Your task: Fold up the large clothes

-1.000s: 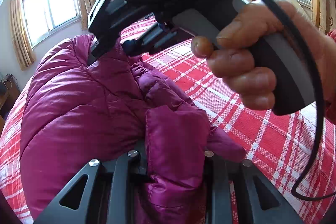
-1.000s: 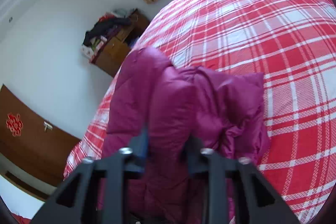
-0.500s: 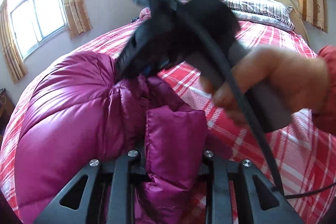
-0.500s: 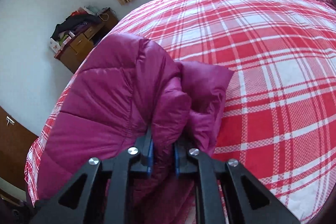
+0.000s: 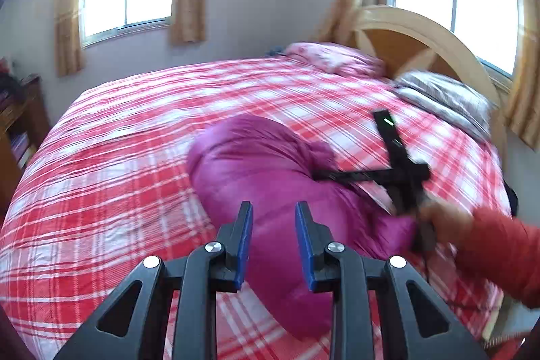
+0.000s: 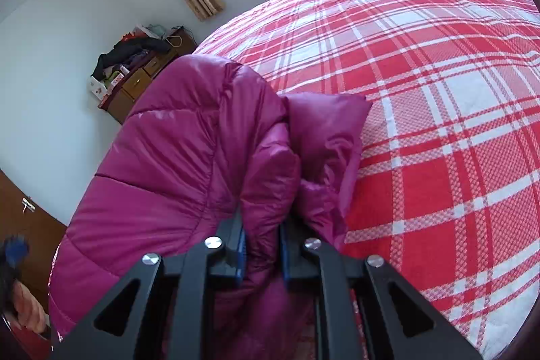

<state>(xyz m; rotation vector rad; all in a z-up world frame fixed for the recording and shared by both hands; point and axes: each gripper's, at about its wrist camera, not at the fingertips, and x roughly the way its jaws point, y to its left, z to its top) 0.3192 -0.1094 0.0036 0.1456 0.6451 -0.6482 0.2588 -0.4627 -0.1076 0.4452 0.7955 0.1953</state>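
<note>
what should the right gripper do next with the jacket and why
Probably open the right gripper and lift away. It is shut on a fold of the jacket, which lies bunched on the bed, while the left gripper is open with nothing between its fingers, above the jacket. Letting go should let the fold settle.

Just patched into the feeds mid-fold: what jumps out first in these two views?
The magenta puffer jacket dominates, bunched in a puffy heap on the red-and-white plaid bedspread. The right hand-held gripper is shut on a fold of it, while the left hand-held gripper hangs open above the jacket with nothing between its fingers. Behind, a curved wooden headboard and pillows sit under bright windows.
</note>
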